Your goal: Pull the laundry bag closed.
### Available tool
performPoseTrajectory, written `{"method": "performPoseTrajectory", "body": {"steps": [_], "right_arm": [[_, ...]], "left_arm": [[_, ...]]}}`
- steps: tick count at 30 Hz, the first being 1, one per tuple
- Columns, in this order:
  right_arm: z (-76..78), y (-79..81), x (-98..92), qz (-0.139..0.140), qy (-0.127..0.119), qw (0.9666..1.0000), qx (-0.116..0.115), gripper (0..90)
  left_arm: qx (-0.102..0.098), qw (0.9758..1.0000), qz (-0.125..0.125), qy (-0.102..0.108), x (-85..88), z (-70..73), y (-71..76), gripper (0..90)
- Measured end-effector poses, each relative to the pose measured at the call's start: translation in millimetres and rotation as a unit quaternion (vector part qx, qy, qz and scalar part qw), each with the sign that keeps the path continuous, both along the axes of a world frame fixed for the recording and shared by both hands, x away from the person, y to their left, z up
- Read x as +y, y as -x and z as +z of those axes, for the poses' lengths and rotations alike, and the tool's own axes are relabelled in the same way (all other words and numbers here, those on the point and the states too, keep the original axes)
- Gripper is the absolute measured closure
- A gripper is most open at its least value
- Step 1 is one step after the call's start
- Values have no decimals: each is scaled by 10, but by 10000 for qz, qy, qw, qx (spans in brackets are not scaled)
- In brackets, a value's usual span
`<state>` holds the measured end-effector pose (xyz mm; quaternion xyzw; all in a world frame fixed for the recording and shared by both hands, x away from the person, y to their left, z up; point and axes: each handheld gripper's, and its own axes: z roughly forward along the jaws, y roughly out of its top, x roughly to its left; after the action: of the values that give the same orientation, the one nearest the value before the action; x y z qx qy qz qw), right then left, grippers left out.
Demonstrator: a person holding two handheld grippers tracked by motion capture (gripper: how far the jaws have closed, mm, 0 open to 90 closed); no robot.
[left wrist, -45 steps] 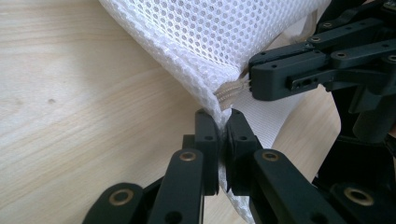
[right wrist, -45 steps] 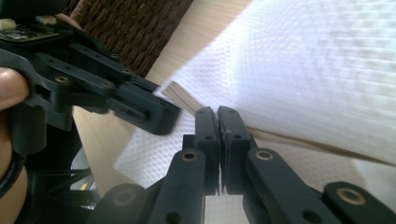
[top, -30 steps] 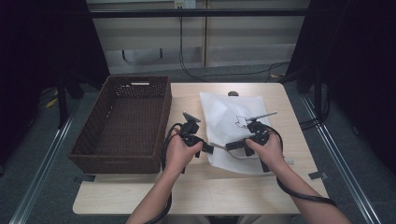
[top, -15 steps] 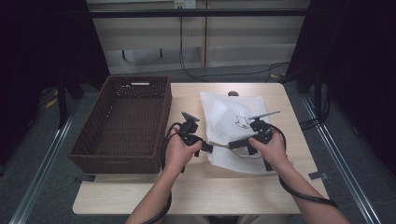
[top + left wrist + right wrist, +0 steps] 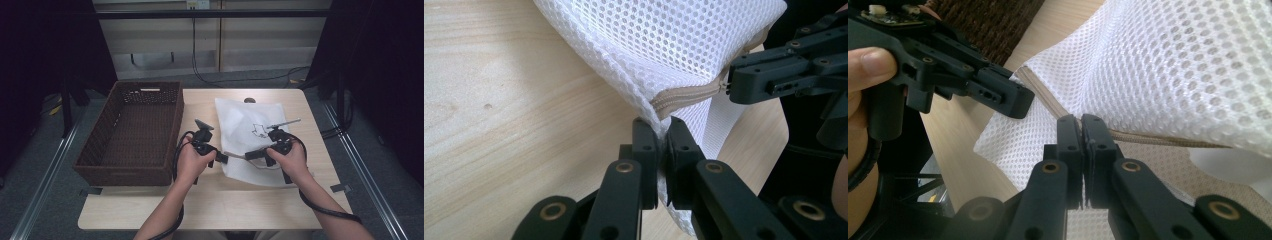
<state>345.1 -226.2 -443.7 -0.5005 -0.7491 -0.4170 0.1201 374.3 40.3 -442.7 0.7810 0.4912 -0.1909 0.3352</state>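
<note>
- Mesh bag (image 5: pixel 252 145) lies on the table (image 5: pixel 210 205), white, at 3 o'clock from the wicker basket (image 5: pixel 132 130).
- We pinch its zipper edge (image 5: pixel 684 95) with the left gripper (image 5: pixel 222 158), jaws closed on it.
- Our right gripper (image 5: pixel 250 154) also clamps the zipper, jaws closed.

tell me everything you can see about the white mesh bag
The white mesh bag is a flat pouch of honeycomb net with a beige zipper along one edge. It lies on the wooden table, right of the wicker basket, its near zipper edge lifted. The left gripper and right gripper are both shut on that edge.
</note>
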Motion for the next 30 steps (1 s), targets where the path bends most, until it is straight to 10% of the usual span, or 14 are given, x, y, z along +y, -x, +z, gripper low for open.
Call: {"method": "performPoseTrajectory", "body": {"steps": [30], "right_arm": [[10,53,-43,-23,-18,9999,-102,881]], "left_arm": [[-52,9999,-128,75,18,14,18,855]]}}
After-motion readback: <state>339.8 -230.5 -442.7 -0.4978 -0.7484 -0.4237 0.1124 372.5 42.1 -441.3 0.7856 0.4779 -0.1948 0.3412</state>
